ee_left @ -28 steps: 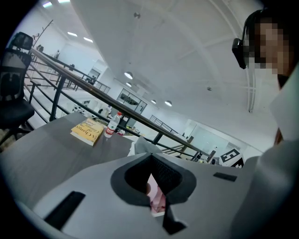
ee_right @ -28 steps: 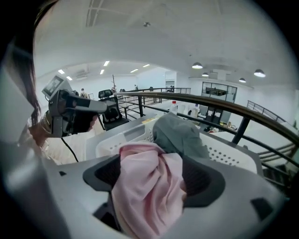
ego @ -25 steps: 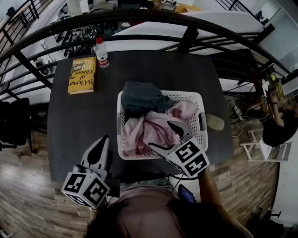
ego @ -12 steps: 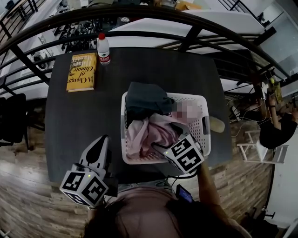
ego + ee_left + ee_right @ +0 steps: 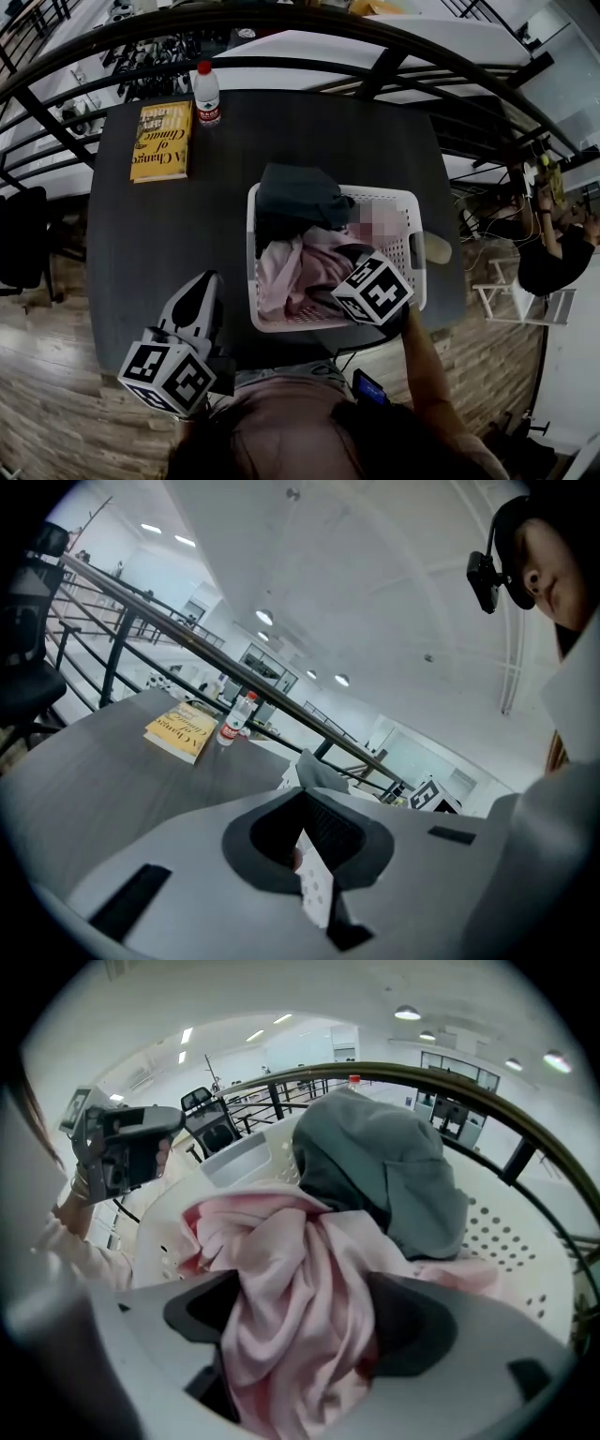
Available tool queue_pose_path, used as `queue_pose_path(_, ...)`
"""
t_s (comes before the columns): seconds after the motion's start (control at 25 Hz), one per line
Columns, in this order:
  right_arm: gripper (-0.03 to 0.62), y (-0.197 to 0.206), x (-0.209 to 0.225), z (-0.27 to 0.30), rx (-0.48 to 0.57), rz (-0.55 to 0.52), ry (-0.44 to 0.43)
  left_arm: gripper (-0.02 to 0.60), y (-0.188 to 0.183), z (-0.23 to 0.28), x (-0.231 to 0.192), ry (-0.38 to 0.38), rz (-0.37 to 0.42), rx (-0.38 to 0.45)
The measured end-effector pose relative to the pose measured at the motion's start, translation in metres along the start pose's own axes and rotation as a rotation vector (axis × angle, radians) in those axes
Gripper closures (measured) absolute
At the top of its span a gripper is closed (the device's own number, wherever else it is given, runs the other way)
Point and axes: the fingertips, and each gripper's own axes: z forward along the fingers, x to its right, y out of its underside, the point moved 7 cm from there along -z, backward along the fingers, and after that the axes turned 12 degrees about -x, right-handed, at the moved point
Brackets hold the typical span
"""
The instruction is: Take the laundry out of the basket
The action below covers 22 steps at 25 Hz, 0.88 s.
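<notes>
Right claw [image 5: 302, 1335] around pink garment [image 5: 281, 1241]

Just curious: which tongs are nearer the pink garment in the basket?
Right. The right tongs grip the pink garment inside the basket; the left tongs are outside it, over the table.

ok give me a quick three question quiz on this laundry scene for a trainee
1. True or false: the grey garment lies at the far end of the basket.
2. What sits between the jaws of the right gripper? A) grey garment B) pink garment C) nothing
3. Fill in: the water bottle stands beside a yellow ___.

Key: 1 true; 2 B; 3 book
</notes>
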Motion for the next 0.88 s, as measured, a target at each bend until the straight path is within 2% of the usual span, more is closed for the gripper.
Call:
queue_pose_path(0.36,0.178,-0.012,0.008,0.026,-0.131,-0.038,-0.018,0.581,-0.003,-0.002,-0.015,0.003,-0.018,-0.002)
queue_pose_path(0.6,0.180,-0.015,0.014,0.047,-0.185,-0.003,-0.066,0.581,-0.005,-0.002,-0.021,-0.001,-0.029,-0.005)
queue_pose_path(0.88,0.185,-0.016,0.014,0.052,-0.215,0.037,-0.080,0.581,-0.007,-0.002,-0.021,0.004,-0.030,-0.005)
